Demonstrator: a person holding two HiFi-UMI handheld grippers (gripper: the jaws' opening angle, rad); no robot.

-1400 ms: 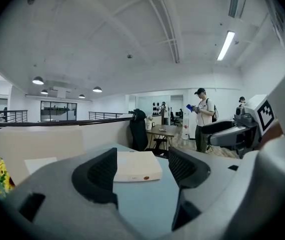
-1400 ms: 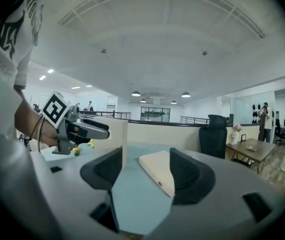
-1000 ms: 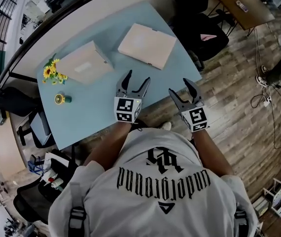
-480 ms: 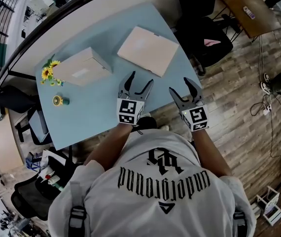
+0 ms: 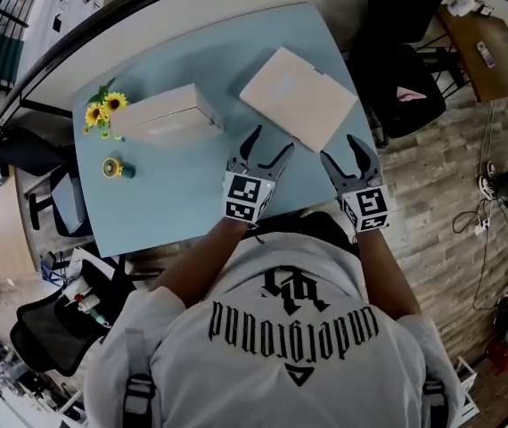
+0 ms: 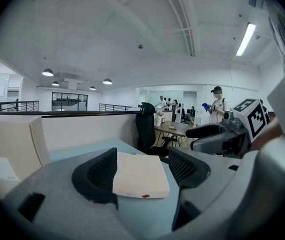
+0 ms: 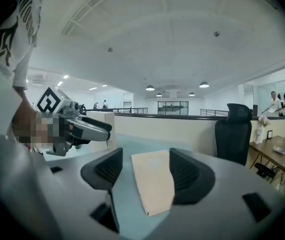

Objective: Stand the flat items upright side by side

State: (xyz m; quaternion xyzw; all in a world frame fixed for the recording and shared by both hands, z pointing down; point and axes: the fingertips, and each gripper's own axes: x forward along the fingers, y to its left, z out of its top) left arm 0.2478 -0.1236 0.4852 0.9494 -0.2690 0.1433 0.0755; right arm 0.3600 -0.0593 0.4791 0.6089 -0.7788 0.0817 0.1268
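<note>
Two flat beige boxes lie on the light-blue table (image 5: pixel 183 194). One box (image 5: pixel 299 96) rests flat near the table's right corner; the other box (image 5: pixel 167 116) lies to its left. My left gripper (image 5: pixel 269 143) hovers open just short of the right box's near edge. The right gripper (image 5: pixel 343 150) is open at that box's near right corner. In the left gripper view the right box (image 6: pixel 141 175) shows ahead between the open jaws, with the other box (image 6: pixel 7 154) at the left. The right gripper view shows the same box (image 7: pixel 155 181) ahead between empty jaws.
Yellow flowers (image 5: pixel 102 114) and a small yellow and teal object (image 5: pixel 116 168) sit near the table's left edge. A black office chair (image 5: pixel 405 69) stands off the right corner, a wooden desk (image 5: pixel 481 43) beyond it. Another chair (image 5: pixel 22 150) is at the left.
Both grippers have moved forward over the table toward the right-hand box and now stand close to its near edge. Their jaws stay open. The boxes have not moved.
</note>
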